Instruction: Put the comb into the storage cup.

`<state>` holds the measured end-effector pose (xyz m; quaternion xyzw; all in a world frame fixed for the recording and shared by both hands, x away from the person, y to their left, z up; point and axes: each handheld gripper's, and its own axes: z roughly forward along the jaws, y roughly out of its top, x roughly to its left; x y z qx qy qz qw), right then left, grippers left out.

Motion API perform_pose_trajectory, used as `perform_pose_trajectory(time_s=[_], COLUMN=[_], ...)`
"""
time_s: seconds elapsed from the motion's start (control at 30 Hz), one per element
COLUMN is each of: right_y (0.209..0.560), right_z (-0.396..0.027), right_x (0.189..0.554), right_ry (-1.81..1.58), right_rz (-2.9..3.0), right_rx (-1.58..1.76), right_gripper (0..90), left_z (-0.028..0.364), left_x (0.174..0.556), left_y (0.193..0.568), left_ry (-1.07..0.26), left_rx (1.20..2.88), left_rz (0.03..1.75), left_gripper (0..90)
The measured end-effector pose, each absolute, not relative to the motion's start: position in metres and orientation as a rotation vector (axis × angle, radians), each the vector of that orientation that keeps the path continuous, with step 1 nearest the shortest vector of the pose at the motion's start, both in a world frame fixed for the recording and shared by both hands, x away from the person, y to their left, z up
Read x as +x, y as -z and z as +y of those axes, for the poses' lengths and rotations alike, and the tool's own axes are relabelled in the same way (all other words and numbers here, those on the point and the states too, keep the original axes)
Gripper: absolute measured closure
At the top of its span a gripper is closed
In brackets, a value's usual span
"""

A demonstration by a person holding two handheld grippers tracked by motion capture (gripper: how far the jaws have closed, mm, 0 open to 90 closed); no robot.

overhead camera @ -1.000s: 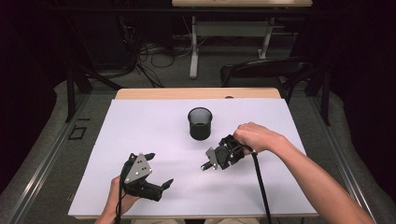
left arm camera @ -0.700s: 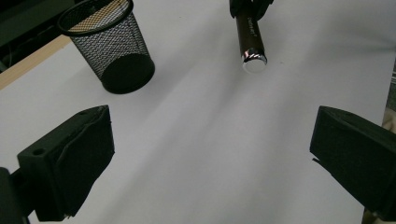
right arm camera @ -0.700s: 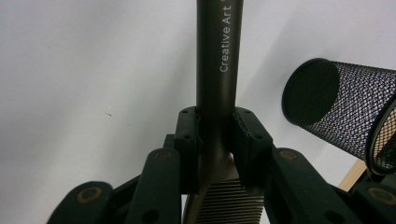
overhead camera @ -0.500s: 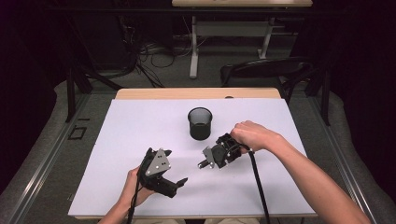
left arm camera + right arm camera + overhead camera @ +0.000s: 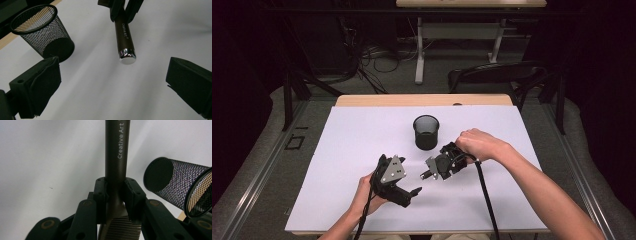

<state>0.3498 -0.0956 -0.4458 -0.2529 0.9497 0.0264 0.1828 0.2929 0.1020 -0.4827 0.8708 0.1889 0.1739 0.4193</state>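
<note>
Left gripper view showing the marker (image 5: 124, 37) clamped in the right gripper (image 5: 432, 172) fingers just right of the mesh cup (image 5: 426, 132); left gripper (image 5: 112, 82) fingers apart, needing squaring up around its silver end before closing.

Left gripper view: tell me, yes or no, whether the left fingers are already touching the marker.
No: the marker, held by the right gripper, hangs between the wide-open left fingers with clear gaps on both sides.
</note>
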Motion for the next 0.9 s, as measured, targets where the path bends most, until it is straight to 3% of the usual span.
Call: perform_pose_trajectory(time_s=[0.5,0.63,0.9], right_y=[0.444,0.444,0.444], right_z=[-0.09,-0.088,-0.084], right_x=[0.349,0.349,0.349], right_ry=[-0.083,-0.09,-0.098], right_rz=[2.667,2.661,2.652], right_rx=[-0.707,-0.711,-0.713], right_gripper=[73.1,73.1,73.1], left_z=[0.084,0.081,0.078], left_x=[0.302,0.302,0.303], left_y=[0.488,0.489,0.491], left_ry=[-0.466,-0.475,-0.476], left_rx=[2.198,2.196,2.195], left_rz=[0.461,0.454,0.446], left_gripper=[0.8,9.7,38.0])
